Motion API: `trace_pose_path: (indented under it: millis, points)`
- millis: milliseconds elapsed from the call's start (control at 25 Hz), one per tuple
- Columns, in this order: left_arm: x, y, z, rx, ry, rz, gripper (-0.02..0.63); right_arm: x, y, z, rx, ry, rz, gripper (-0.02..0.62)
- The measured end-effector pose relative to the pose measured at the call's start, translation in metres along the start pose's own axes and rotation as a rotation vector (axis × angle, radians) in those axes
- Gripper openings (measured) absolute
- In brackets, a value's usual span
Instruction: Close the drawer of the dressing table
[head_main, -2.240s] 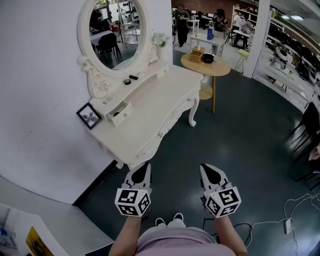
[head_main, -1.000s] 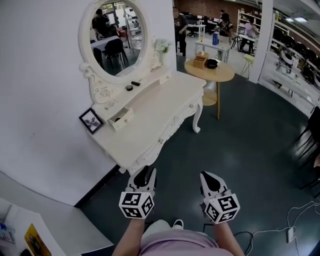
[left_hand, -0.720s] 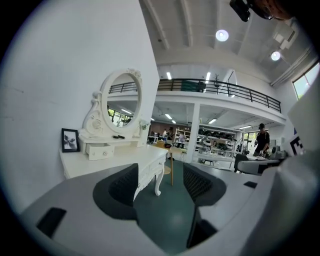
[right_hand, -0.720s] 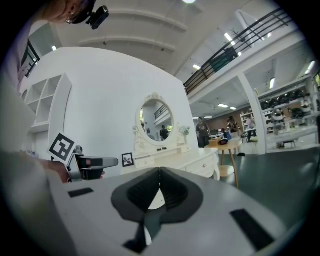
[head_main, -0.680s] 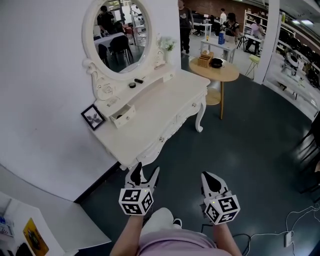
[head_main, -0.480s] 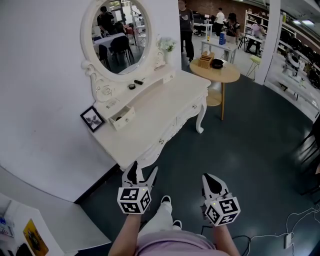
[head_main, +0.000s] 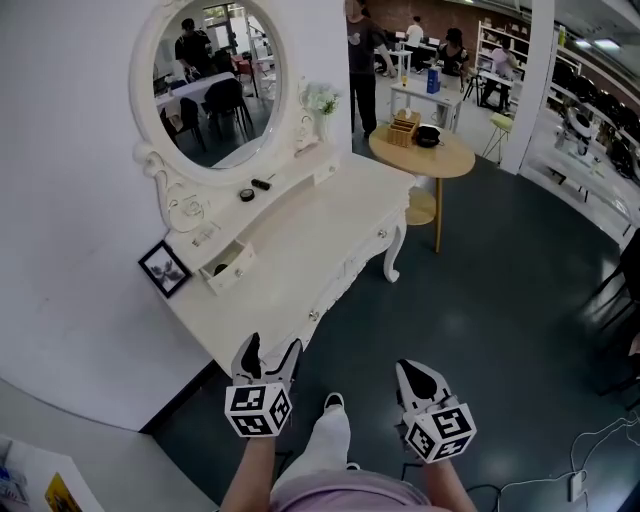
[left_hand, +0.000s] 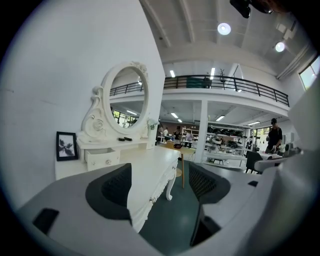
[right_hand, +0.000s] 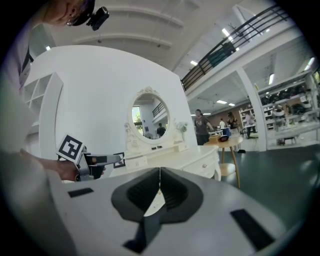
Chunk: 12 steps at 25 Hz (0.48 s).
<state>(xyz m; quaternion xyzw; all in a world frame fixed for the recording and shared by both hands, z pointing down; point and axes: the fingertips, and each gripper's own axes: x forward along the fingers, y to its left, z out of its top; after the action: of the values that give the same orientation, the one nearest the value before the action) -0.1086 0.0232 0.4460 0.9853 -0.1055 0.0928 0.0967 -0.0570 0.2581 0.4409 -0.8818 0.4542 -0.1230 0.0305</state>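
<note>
Two grippers hang low at the near edge of the scene, short of the dressing table (head_main: 320, 240), which reads as an approach rather than contact. The table stands against the white wall on the left, its long side running from near left to far right, so the person comes at its near end. Its oval mirror (head_main: 205, 80) backs onto the wall, and under the mirror sits a low shelf unit. The task's drawer (head_main: 225, 270) is in that unit, toward the near-left end, pulled out over the tabletop and well apart from both grippers. Something dark may lie inside it, though the view is too small to be sure.

The left gripper (head_main: 271, 348) points toward the table's near corner. Its jaws are opening and stand wide with nothing between them, probably readied to push the drawer's front or take its knob. The right gripper (head_main: 415, 372), further right over the floor, has its jaws closed together and empty, likely just kept out of the way.

The tabletop is pale, smooth and mostly bare. A dark teal floor (head_main: 500, 300) spreads right and far, toward an open workspace. A round wooden table (head_main: 420, 150) stands just beyond the dressing table's far end. A small framed picture (head_main: 163, 270) leans on the wall just left of the drawer.
</note>
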Motion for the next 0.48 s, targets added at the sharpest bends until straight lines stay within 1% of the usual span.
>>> trace_pose_path:
  millis: [280,480]
  points:
    - [0.073,0.051,0.024,0.001,-0.010,0.065,0.342,0.088,-0.024,0.025,-0.026,0.010,-0.002,0.005]
    - [0.117,0.085,0.033,-0.005,0.011,0.089,0.342,0.152,-0.029,0.039,-0.029,0.031,0.023,0.005]
